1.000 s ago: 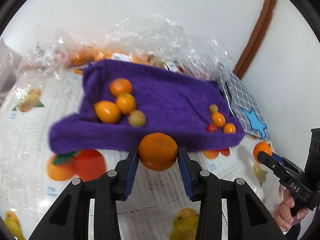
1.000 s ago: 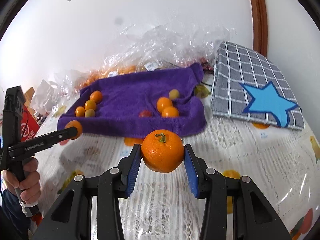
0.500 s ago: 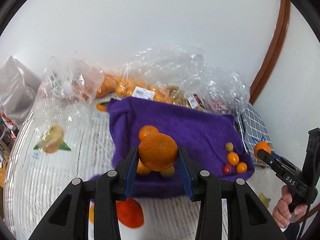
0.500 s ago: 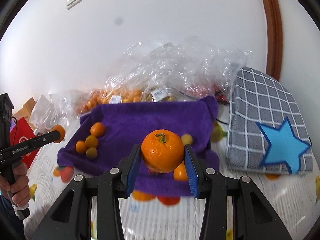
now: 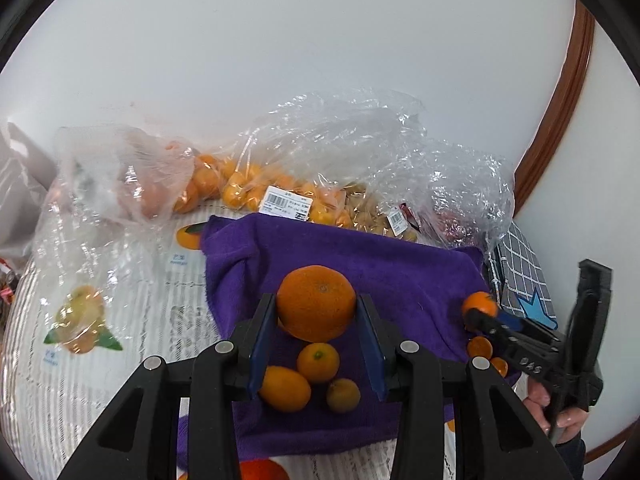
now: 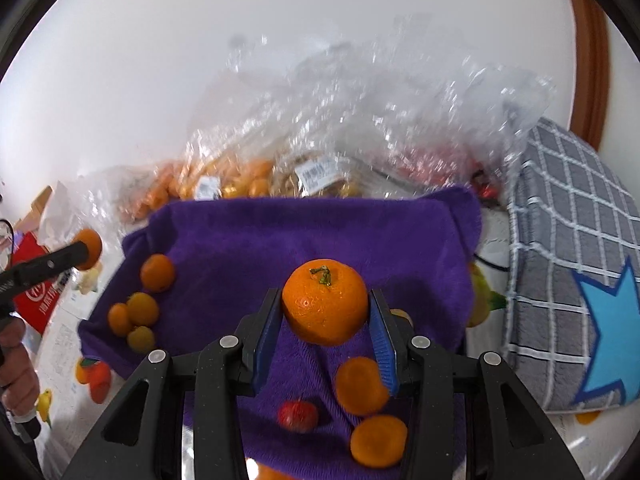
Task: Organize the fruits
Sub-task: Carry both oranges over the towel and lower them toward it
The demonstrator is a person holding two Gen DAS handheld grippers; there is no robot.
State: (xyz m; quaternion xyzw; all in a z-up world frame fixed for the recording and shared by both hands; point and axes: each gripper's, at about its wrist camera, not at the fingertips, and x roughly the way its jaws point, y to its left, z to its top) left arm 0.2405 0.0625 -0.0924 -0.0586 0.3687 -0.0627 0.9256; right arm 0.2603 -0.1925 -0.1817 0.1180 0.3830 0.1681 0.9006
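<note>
My left gripper is shut on a large orange, held above the left part of a purple towel. Below it lie three small fruits. My right gripper is shut on another large orange with a green stem, above the towel's right part, over two small oranges and a red fruit. A group of small fruits lies at the towel's left end. Each gripper also shows in the other's view: the right one, the left one.
Clear plastic bags of oranges and other fruit lie behind the towel against the white wall. A grey checked cushion with a blue star lies to the right. The table has a fruit-print cover. A red box stands far left.
Both grippers have moved forward over the purple towel, each still holding its orange. The small fruits now lie below the fingers.
</note>
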